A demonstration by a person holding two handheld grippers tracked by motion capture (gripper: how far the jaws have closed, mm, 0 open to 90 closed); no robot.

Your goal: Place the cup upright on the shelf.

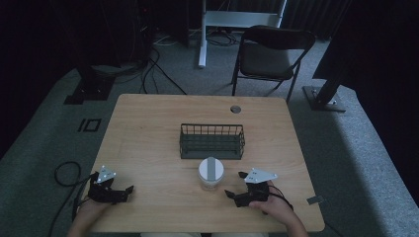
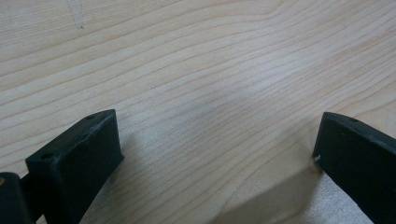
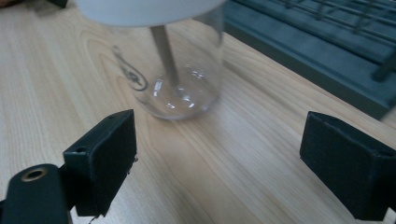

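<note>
Two tongs, both open, empty: left tongs (image 1: 129, 189) well apart on tabletop (image 1: 148, 128); right tongs (image 1: 234, 185) near clear jar (image 1: 211, 174), white lid. Risk: off-centre approach tips jar against wire basket (image 1: 212, 141).

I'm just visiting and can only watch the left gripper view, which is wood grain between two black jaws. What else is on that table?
Observer: A clear jar with a white lid stands near the middle of the table, upright.
Operator: Anything beside it?
Observer: Just behind it sits a dark wire basket, apart from the jar.
Operator: Is the other gripper doing something?
Observer: The right gripper points at the jar with its jaws wide open, not touching it.
Operator: Is there anything in the jar?
Observer: The right gripper view shows only a grey strip running down its clear side.
</note>
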